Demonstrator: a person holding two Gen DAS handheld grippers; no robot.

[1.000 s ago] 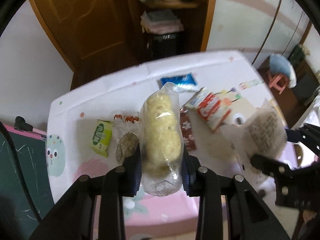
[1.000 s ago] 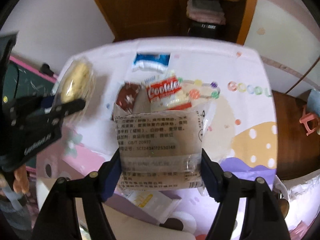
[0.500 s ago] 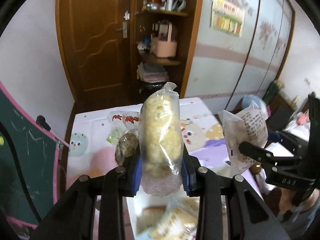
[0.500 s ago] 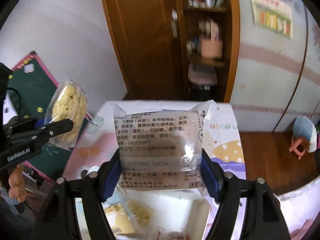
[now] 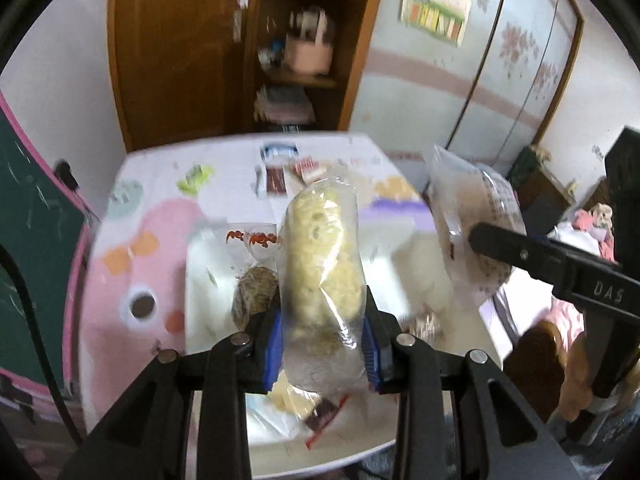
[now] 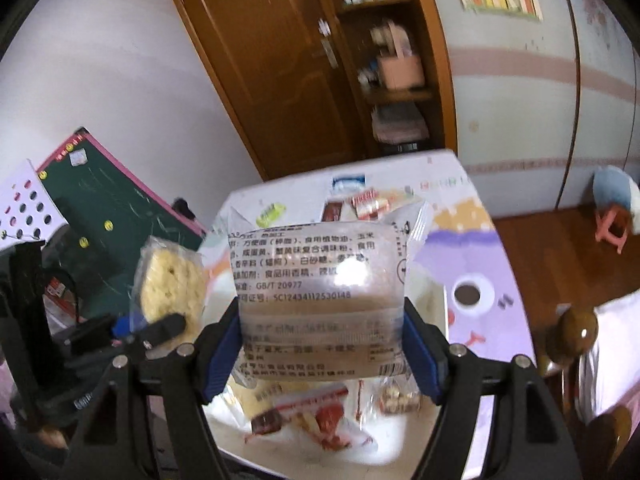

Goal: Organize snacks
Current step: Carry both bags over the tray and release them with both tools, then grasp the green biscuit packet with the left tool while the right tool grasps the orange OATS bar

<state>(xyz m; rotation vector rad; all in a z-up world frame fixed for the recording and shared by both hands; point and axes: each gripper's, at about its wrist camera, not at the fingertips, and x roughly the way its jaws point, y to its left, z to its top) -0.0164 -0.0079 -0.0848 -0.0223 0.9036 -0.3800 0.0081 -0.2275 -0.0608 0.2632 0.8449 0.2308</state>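
Left tongs point(image 5: 323, 354) clamping yellow noodle-cake packet point(image 5: 320, 264), right tongs point(image 6: 323, 354) gripping clear wrapper point(image 6: 316, 300) printed "GB/T 20977"

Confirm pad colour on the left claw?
Blue pads on a black left claw; clearest in the left wrist view.
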